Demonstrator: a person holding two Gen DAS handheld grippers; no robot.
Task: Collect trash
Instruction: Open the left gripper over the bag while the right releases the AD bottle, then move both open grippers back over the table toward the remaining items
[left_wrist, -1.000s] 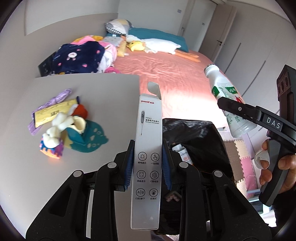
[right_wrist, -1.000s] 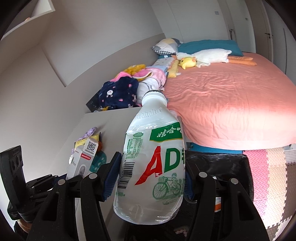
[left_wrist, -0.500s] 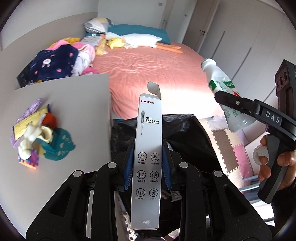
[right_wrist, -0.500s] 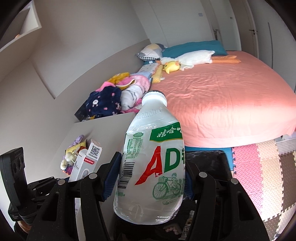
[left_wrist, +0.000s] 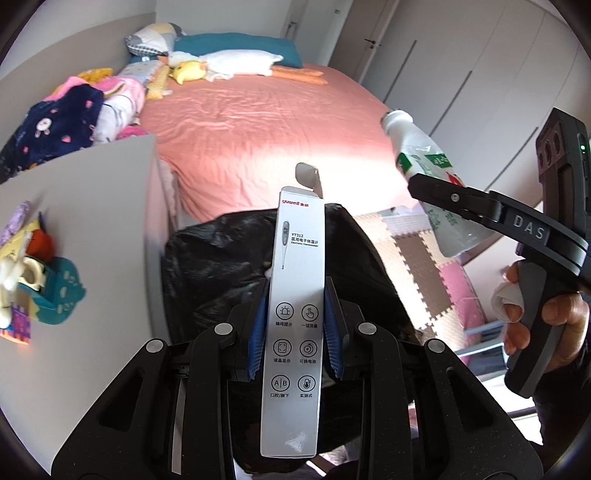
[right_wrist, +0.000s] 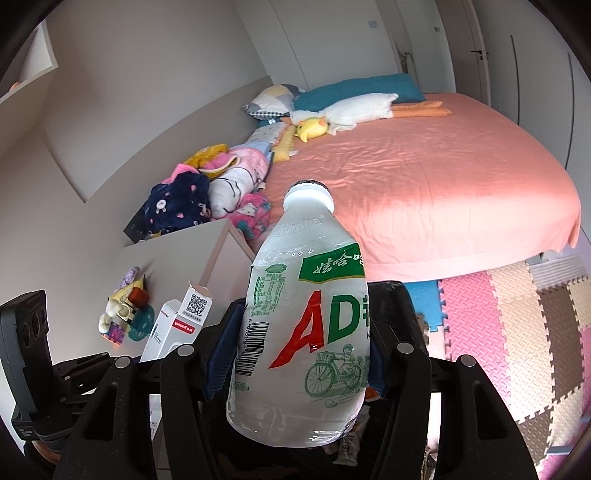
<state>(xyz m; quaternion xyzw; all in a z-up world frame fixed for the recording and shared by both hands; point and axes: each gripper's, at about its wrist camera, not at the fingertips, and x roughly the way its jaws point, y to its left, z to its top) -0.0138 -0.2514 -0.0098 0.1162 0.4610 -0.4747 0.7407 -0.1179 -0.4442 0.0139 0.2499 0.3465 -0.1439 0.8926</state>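
Note:
A long white thermometer box (left_wrist: 300, 240) stands upright between the blue pads of my left gripper (left_wrist: 295, 328), which is shut on it. Below it gapes a black trash bag (left_wrist: 221, 266). To the right, my right gripper (right_wrist: 299, 354) is shut on a white plastic drink bottle (right_wrist: 303, 332) with a green and red label, held neck up. That bottle (left_wrist: 417, 155) also shows in the left wrist view, beside the bag's right side. In the right wrist view the box (right_wrist: 177, 325) appears at lower left, and the bag's rim (right_wrist: 395, 295) lies behind the bottle.
A grey table (left_wrist: 92, 221) on the left carries a heap of small toys and wrappers (left_wrist: 33, 273). Behind it is a bed (left_wrist: 258, 122) with an orange sheet, plush toys and a clothes pile (left_wrist: 62, 122). Foam floor mats (right_wrist: 517, 332) lie right. A person's hand (left_wrist: 546, 317) holds the right gripper.
Both grippers have swung away from the table toward the bed, each keeping its load. The black bag now lies under the box, and the table heap has slid to the left edge.

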